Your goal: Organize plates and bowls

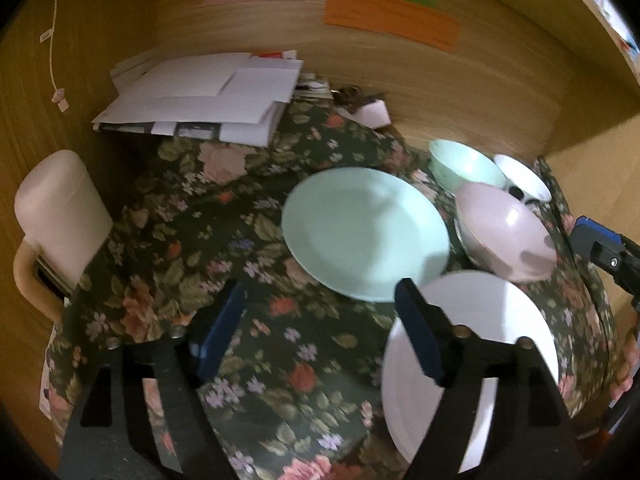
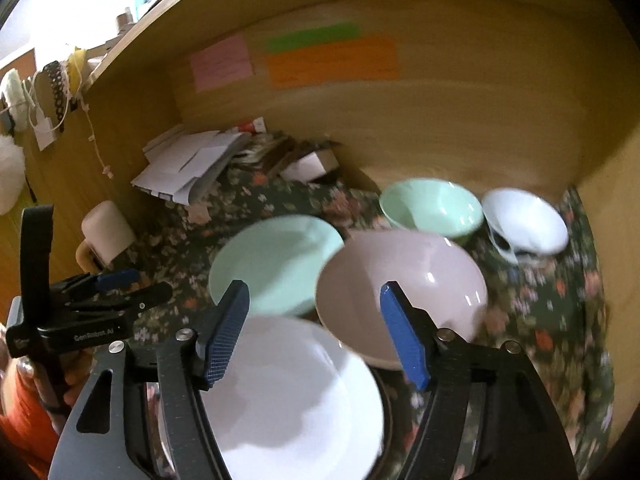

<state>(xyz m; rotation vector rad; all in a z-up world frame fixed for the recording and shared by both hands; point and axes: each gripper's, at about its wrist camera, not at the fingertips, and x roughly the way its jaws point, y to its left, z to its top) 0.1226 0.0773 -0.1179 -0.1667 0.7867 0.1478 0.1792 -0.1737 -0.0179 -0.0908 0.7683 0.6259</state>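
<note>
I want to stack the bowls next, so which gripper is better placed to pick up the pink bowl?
Probably the right gripper. It is open and empty, and the pink bowl sits just beyond its fingertips. The left gripper, also open, faces the mint plate and bare tablecloth, with the bowl off to its right.

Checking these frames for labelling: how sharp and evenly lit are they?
Left wrist: motion-blurred green plate, dark fisheye corners. Right wrist: smeared tablecloth, overexposed window upper left, glare spots on the pink bowl.

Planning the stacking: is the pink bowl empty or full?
Empty: the pink bowl shows only its bare, glossy inside in both views.
</note>
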